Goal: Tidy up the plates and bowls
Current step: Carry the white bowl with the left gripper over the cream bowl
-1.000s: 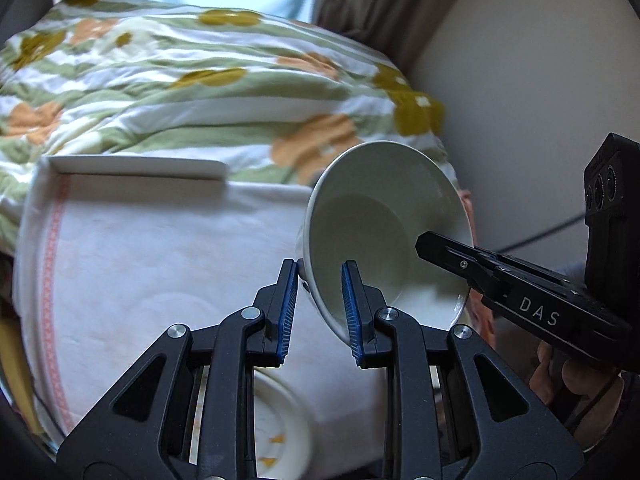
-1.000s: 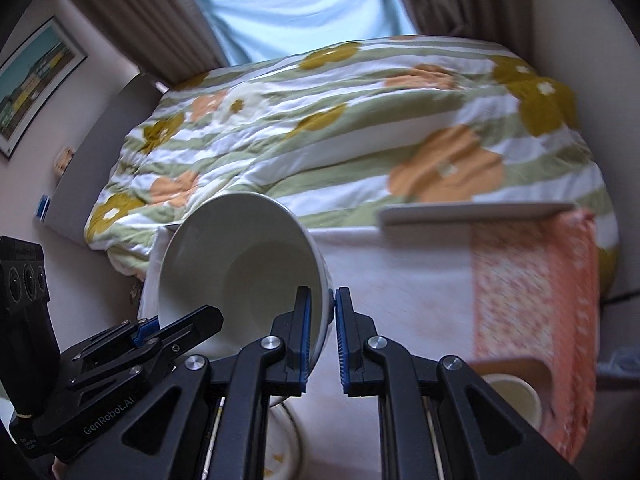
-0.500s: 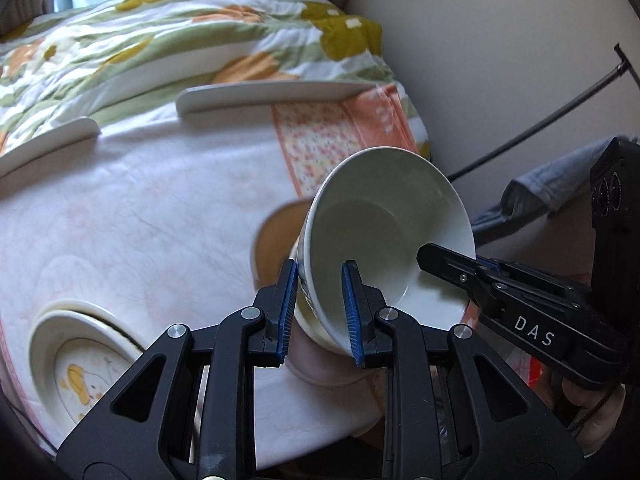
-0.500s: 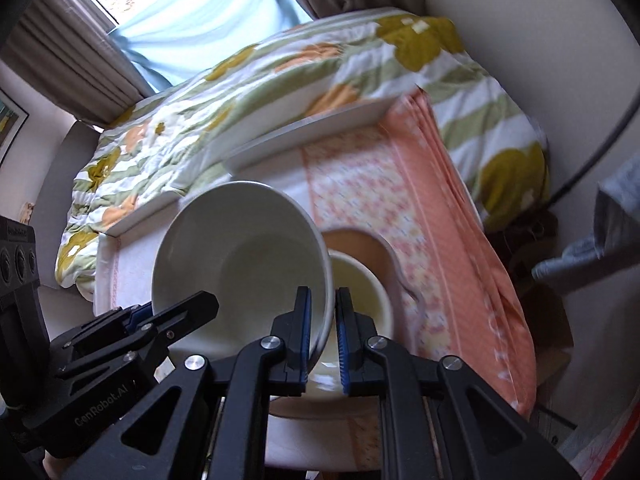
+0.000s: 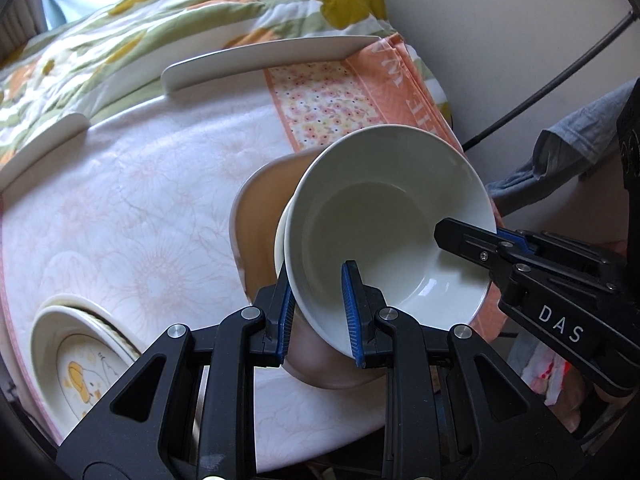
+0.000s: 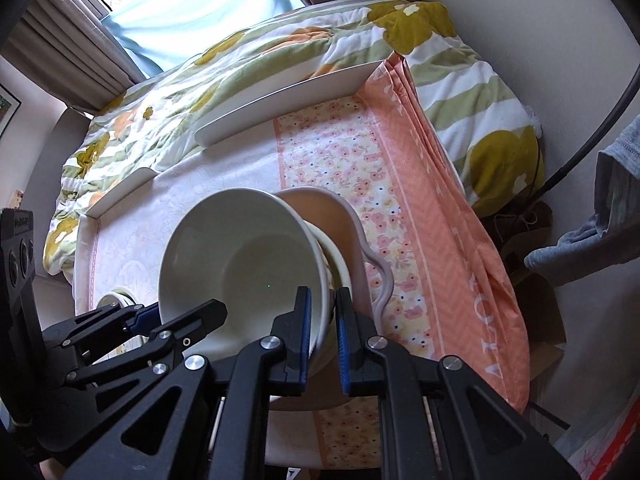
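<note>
Moved: my white bowl (image 5: 384, 216) now hangs tilted over the cream bowl (image 6: 340, 264) on the pink tray (image 5: 256, 224).
Left gripper (image 5: 318, 312): clamps its rim.
Right gripper (image 6: 323, 328): clamps the opposite rim.

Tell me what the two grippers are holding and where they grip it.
Both hold one white bowl by its rim: the left gripper clamps one side, the right gripper the opposite side.
</note>
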Demonstrator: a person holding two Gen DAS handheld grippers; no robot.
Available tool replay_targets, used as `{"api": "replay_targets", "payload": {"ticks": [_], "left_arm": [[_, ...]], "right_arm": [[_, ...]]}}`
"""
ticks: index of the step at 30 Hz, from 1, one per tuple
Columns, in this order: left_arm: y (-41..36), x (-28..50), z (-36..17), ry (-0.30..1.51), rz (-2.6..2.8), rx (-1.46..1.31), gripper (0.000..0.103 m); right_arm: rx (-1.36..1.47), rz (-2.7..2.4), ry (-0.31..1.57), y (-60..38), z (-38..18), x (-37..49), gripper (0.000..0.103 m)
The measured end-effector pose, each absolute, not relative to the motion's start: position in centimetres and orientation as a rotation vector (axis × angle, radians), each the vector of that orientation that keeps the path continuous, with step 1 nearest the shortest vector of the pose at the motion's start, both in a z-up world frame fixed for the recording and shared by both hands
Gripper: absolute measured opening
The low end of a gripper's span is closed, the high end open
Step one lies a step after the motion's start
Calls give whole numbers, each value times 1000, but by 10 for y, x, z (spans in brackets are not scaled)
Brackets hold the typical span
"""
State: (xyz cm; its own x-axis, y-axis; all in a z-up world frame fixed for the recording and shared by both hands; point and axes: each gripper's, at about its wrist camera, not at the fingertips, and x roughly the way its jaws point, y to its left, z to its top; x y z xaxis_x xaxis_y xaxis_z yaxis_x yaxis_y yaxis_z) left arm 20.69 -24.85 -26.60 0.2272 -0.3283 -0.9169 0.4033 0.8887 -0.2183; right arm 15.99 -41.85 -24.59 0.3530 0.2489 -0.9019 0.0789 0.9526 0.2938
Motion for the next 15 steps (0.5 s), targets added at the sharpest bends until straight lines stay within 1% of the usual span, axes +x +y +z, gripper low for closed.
{"api": "replay_targets", "payload": {"ticks": [8,15], "left_arm": [[-266,201,-265,1195,-458,238,20],[-269,198,-264,1165,-425,315,20]], "right_arm": [[278,108,1221,-416,-251,156,11],[278,107,1216,-418,-252,155,11]]}}
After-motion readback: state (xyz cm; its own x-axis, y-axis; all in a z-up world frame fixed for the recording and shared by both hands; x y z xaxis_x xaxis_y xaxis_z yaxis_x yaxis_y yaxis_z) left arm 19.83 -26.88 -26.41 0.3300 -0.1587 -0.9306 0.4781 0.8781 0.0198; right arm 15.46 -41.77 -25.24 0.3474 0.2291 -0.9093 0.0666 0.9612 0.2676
